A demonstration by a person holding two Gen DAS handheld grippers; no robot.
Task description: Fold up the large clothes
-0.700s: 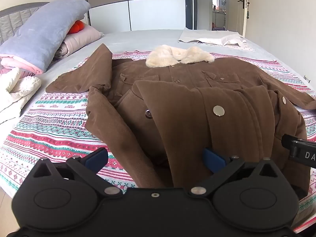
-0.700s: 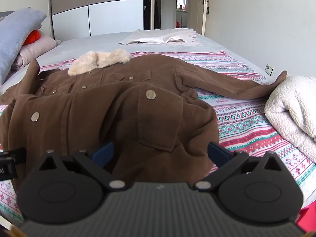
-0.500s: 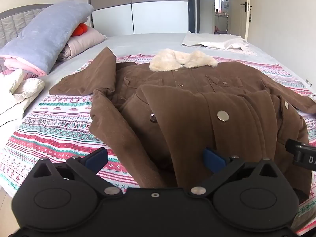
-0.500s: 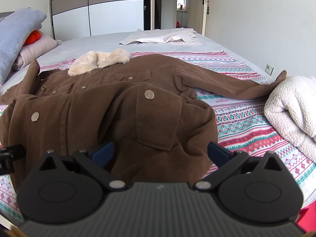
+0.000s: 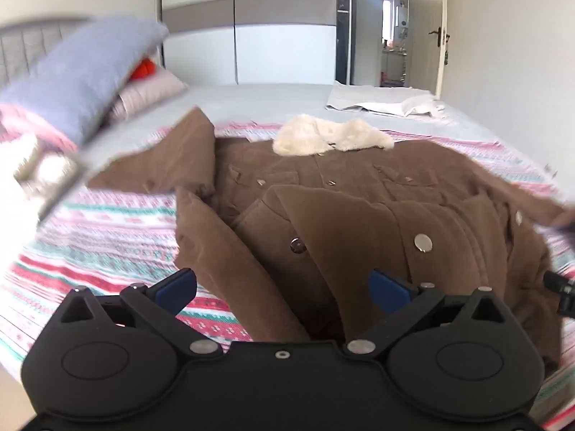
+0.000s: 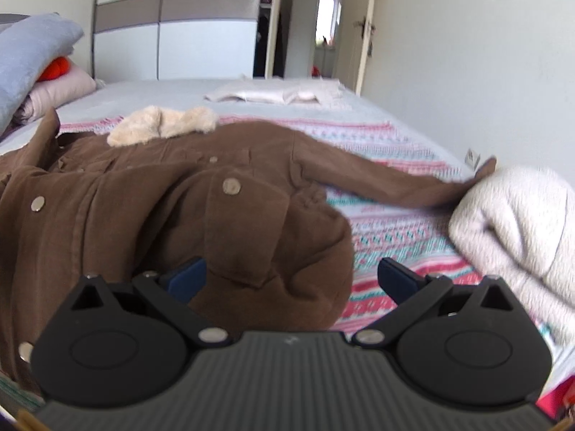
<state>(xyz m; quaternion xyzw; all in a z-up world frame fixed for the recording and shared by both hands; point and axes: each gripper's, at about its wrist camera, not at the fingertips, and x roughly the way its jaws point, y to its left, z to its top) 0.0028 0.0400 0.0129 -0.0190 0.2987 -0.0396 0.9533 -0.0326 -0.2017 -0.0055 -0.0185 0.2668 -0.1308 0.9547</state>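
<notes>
A brown coat (image 5: 359,194) with a cream fur collar (image 5: 330,138) and metal snaps lies face up on a patterned blanket (image 5: 107,230), its lower half folded up over its chest. One sleeve reaches left, the other (image 6: 395,179) stretches right. My left gripper (image 5: 282,287) hovers open over the coat's near left edge, nothing between its blue fingertips (image 5: 176,285). My right gripper (image 6: 291,276) stands open above the folded hem (image 6: 273,262), also empty. A black piece of the right gripper (image 5: 560,287) shows at the left view's right edge.
Stacked pillows and bedding (image 5: 82,75) sit at the left by the headboard. A fluffy white blanket (image 6: 517,230) lies at the right edge of the bed. A pale folded garment (image 5: 381,102) rests far back. Wardrobe and open door stand behind.
Both grippers have swung: the left view has shifted toward the left, the right view toward the right, with motion blur. The coat lies as before. Both stay open.
</notes>
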